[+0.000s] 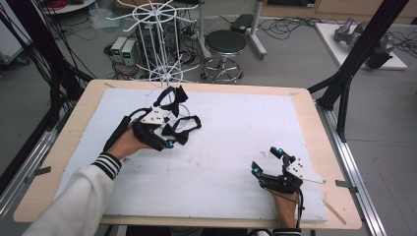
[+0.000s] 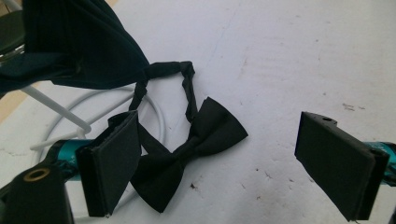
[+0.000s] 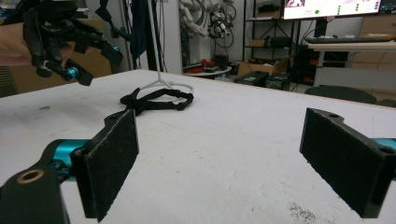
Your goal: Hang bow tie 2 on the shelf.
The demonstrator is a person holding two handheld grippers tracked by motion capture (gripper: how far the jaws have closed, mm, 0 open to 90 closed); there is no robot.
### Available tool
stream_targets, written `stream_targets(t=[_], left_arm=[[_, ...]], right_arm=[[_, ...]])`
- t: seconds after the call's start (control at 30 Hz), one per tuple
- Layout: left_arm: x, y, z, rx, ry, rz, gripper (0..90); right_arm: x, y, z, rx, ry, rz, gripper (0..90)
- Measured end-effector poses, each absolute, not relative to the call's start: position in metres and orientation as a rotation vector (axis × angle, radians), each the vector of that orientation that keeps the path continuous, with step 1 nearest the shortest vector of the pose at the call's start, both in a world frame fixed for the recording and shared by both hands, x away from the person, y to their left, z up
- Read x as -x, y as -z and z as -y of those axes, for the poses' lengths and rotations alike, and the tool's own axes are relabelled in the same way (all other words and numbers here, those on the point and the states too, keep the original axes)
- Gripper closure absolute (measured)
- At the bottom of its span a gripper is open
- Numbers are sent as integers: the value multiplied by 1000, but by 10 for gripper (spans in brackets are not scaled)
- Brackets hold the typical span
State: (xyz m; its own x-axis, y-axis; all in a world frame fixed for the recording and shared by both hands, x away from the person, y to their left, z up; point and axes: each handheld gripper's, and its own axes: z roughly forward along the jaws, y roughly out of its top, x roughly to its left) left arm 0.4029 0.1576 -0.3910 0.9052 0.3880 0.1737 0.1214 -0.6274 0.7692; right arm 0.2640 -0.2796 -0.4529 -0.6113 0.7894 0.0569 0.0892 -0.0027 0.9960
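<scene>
Left tool point(image 2: 219, 163) open above bow tie point(image 2: 187, 154).

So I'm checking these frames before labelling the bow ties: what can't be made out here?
- High view: the left hand-held gripper overlaps the lying bow tie, hiding any contact.
- Left gripper view: the hanging bow tie is cut off by the top and left edges; its attachment is unseen.
- Right gripper view: the lying bow tie is low and far; only its strap reads.
- High view: the rack top is cut off.
</scene>
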Motion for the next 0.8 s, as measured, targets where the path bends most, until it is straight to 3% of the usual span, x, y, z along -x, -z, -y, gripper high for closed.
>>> stream_targets(t=[0.8], left_arm=[[-426,413,-148,-2344,-414,-344,165]], right_arm=[[-262,453,280,-902,-1677,-1725,111]])
